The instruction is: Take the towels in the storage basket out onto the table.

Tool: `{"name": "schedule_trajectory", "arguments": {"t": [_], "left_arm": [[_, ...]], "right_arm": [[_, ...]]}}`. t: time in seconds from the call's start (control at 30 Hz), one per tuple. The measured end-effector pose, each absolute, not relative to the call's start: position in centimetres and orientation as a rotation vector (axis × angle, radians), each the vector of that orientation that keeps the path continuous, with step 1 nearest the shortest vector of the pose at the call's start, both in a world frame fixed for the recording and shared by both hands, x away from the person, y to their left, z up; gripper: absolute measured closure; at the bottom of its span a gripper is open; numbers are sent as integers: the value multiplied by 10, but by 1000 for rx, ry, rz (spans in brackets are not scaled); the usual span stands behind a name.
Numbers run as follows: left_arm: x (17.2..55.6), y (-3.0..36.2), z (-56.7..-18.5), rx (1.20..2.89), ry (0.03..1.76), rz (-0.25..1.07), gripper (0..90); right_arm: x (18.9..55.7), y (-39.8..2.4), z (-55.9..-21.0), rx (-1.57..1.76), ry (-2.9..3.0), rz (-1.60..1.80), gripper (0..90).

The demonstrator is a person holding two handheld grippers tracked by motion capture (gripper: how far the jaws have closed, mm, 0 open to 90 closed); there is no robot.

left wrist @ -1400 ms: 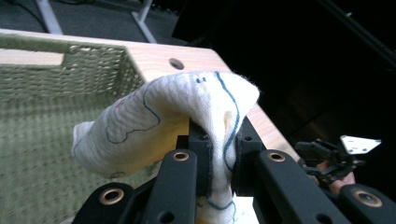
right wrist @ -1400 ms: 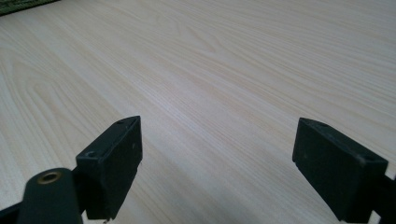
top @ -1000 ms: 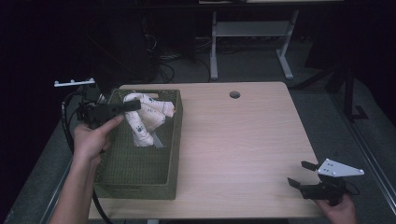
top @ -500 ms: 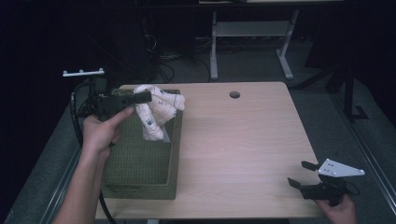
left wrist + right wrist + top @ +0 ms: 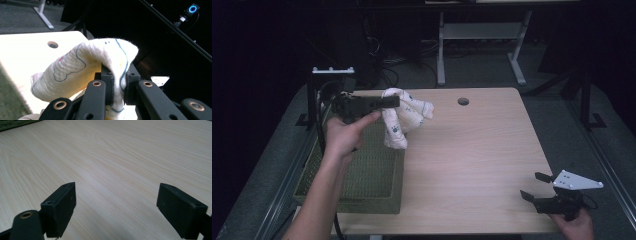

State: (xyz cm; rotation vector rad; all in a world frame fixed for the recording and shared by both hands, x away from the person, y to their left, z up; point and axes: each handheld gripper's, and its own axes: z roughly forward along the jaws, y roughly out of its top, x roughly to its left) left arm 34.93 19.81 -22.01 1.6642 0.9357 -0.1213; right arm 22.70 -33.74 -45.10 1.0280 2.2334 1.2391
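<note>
High view: left gripper (image 5: 396, 102) is held up over the far left of the table (image 5: 472, 150), jaws pinched shut on a white cloth (image 5: 404, 117) w/ blue marks. The cloth hangs in a bunched loop below the jaws, above the far right corner of the green bin (image 5: 357, 175) and the tabletop just beside it — clear of both, as far as this angle tells. Right gripper (image 5: 532, 187) sits near the table's near right corner, well apart from the cloth.

Left gripper view adds the grip itself: a fold of cloth (image 5: 85, 67) is squeezed between the two pads (image 5: 110, 85) and drapes over the top of them, w/ blue outlines plus bits of red and yellow print that the high view can't resolve. The table's round hole (image 5: 52, 44) sits beyond.

Right gripper view: jaws stand wide apart w/ nothing between them — just bare wood grain (image 5: 112, 157) beneath, and a sliver of bin (image 5: 15, 124) at the top left corner.
</note>
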Motion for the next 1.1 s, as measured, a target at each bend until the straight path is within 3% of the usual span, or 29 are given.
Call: {"name": "schedule_trajectory", "arguments": {"t": [1.1], "left_arm": [[356, 48, -272, 1840, 761, -319, 813]], "right_arm": [[224, -341, -448, 1023, 2205, 1272, 156]]}}
